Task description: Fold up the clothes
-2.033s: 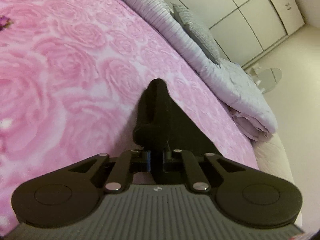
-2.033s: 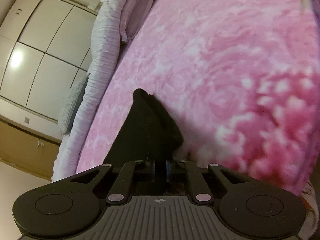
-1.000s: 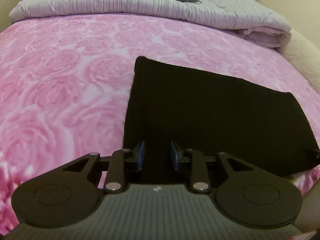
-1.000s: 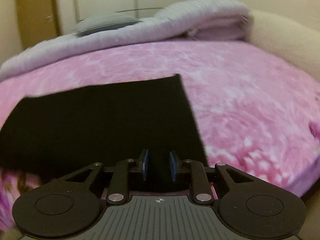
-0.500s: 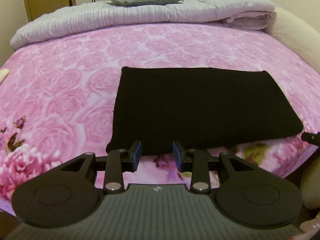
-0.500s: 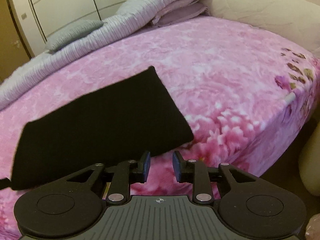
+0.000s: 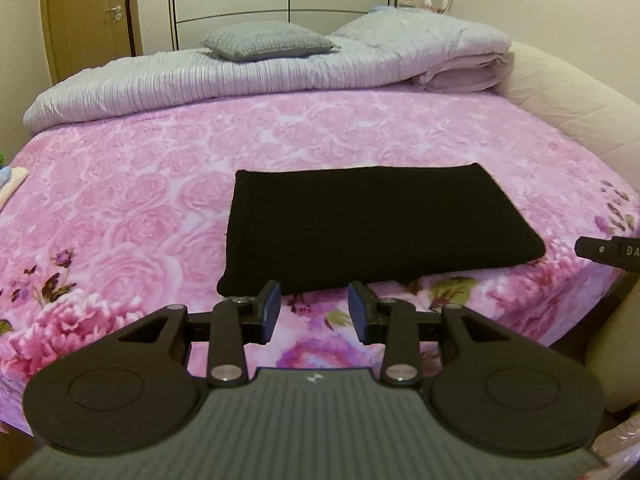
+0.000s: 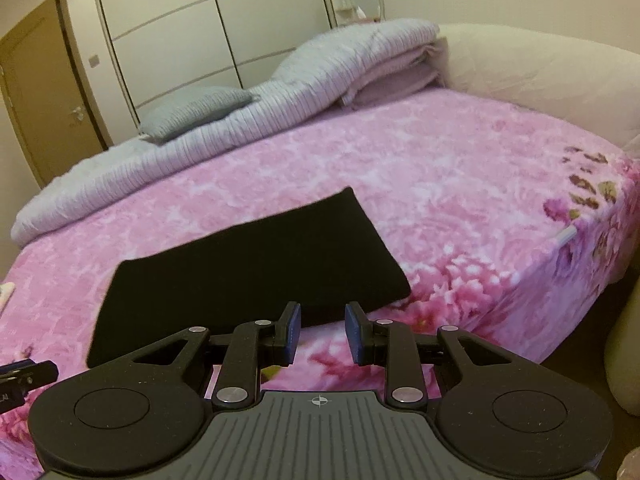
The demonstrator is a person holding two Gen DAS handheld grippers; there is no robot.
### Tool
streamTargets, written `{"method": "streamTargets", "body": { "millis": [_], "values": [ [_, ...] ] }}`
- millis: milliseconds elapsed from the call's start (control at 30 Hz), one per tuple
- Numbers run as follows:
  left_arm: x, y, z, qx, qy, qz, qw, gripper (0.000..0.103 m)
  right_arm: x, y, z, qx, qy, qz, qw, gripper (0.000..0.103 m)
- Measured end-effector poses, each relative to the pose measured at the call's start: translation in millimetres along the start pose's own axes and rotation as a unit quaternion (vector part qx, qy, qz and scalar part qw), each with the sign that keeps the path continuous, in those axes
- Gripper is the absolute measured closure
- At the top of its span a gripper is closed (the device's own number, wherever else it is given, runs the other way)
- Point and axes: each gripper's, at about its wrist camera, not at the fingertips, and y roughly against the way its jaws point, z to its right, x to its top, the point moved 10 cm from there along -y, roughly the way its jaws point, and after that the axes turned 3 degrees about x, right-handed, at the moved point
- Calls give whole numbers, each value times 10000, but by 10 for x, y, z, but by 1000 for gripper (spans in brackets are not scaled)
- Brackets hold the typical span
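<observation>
A black garment (image 7: 372, 228) lies folded into a flat rectangle on the pink rose bedspread (image 7: 132, 200), near the bed's front edge. It also shows in the right wrist view (image 8: 256, 268). My left gripper (image 7: 314, 308) is open and empty, held back from the garment's near edge above the bed's front. My right gripper (image 8: 320, 330) is open and empty, also just short of the garment's near edge. The tip of the right gripper shows at the right of the left wrist view (image 7: 608, 258); the left one shows at the left edge of the right wrist view (image 8: 24, 376).
A folded lilac duvet (image 7: 248, 76) and a grey pillow (image 7: 268, 44) lie along the far side of the bed. A cream padded bed surround (image 7: 576, 104) curves along the right. White wardrobe doors (image 8: 200, 32) and a wooden door (image 7: 88, 16) stand behind.
Both grippers let go of the black garment, opened, and pulled back toward the bed's front edge. The garment now lies flat and folded on the bedspread.
</observation>
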Motion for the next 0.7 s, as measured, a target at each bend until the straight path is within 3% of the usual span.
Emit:
{"method": "streamTargets", "body": {
  "millis": [300, 700],
  "values": [
    [-13, 196, 7, -66, 82, 223, 9997, 69, 14, 305, -58, -35, 218, 253, 9994, 75],
    [-108, 91, -87, 33, 186, 38, 9998, 68, -61, 61, -180, 54, 386, 53, 9992, 75]
  ]
}}
